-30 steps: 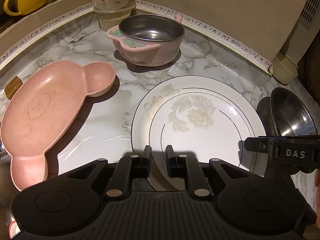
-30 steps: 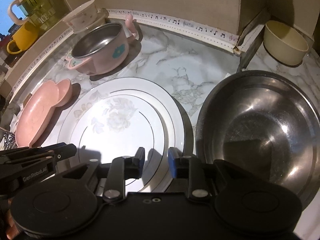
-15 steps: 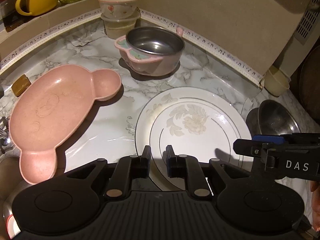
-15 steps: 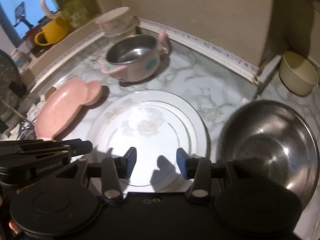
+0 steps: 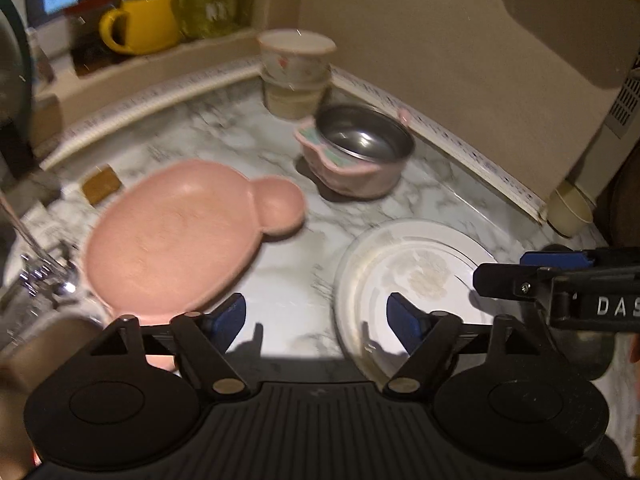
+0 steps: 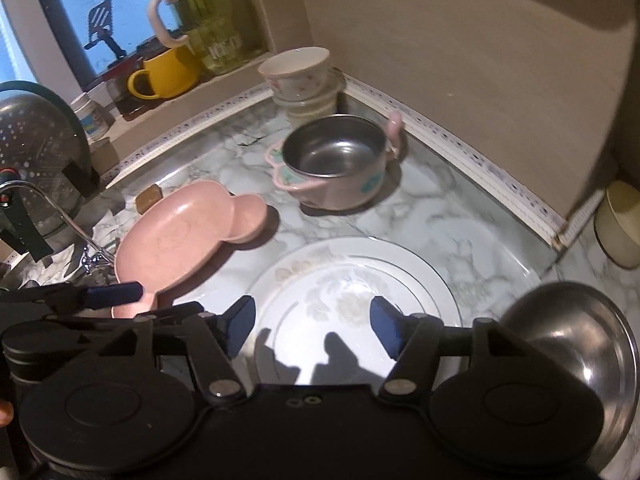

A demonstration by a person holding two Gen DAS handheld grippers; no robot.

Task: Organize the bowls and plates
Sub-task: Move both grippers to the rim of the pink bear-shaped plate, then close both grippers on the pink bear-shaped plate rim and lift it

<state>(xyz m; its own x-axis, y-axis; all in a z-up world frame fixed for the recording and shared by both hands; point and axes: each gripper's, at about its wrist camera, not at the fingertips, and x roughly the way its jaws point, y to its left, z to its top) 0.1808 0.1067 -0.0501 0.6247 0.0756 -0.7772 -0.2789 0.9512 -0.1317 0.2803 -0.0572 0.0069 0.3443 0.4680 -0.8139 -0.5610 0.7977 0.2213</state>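
Observation:
A white floral plate (image 6: 352, 288) lies flat on the marble counter, also in the left wrist view as the plate (image 5: 416, 268). Left of it lies a pink bear-shaped plate (image 5: 176, 236) (image 6: 180, 236). Behind stand a pink bowl with a steel liner (image 5: 356, 152) (image 6: 336, 164) and stacked small bowls (image 5: 296, 72) (image 6: 300, 76). A steel bowl (image 6: 576, 344) sits at the right. My left gripper (image 5: 316, 316) hangs above the counter between the two plates, jaws opening, nothing between them. My right gripper (image 6: 312, 320) hovers over the white plate, jaws opening and empty.
A cream bowl (image 6: 620, 224) stands in the right corner past a wall edge. A yellow mug (image 6: 168, 72) and a green jar (image 6: 208, 12) sit on the window ledge. A faucet (image 6: 60, 216) and colander (image 6: 36, 160) are at the left.
Both grippers have risen away from the white plate and opened; a second ago they were shut low over its near rim. The plate stays flat on the counter.

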